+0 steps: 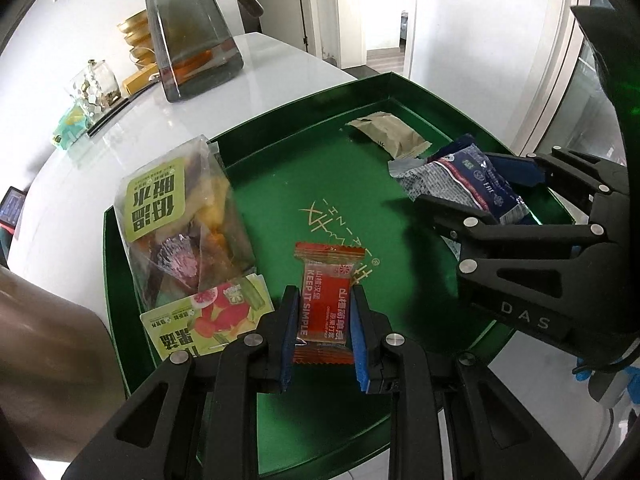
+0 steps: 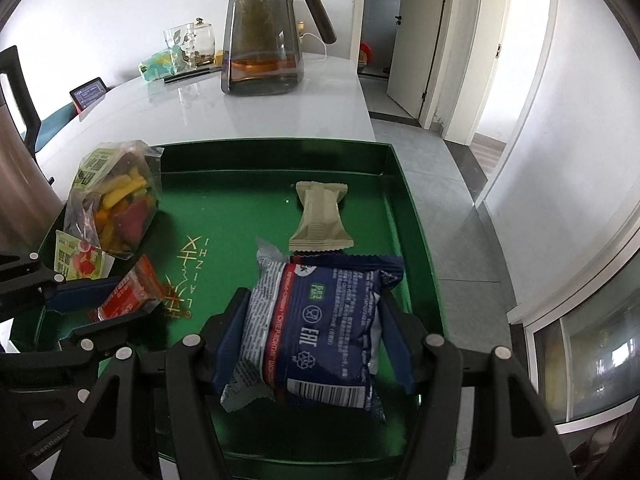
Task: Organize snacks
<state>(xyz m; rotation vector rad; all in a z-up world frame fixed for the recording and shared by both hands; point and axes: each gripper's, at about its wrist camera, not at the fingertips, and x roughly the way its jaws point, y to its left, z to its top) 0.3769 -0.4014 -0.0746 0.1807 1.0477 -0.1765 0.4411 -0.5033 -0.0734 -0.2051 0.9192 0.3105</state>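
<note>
- White glossy table (image 2: 280, 120), carrying a green tray (image 2: 276, 152) with raised walls and gold lettering on its floor.
- At the table's far side: a smoked-glass kettle (image 2: 262, 36) with a dark handle and amber liquid at the bottom, a clear glass jar (image 2: 188, 46) to its left, and a small dark screen (image 2: 89, 93) near the left edge.
- Beyond the table: white walls, an open doorway (image 2: 416, 40), grey floor tiles.
- Inside the tray, along its left wall: a clear bag of dried fruit and vegetable pieces (image 1: 184, 216) with a green label, top end leaning over the tray rim.
- Toward the far right corner: a beige wrapped bar (image 2: 320, 216), lying flat, free of both grippers.
- Left gripper (image 1: 325, 324) closed on a red snack packet (image 1: 326, 304), blue pads (image 1: 291, 332) pressed to its two long sides, over the tray's near part.
- Right gripper (image 2: 314, 336) clamped on a blue-and-grey snack packet (image 2: 316, 328), pads (image 2: 230, 340) squeezing both sides, barcode end nearest the camera.
- Blue-and-grey packet's far edge just beside the near end of the beige bar; cannot tell whether touching.
- The two grippers well apart, red packet left, blue one right.
</note>
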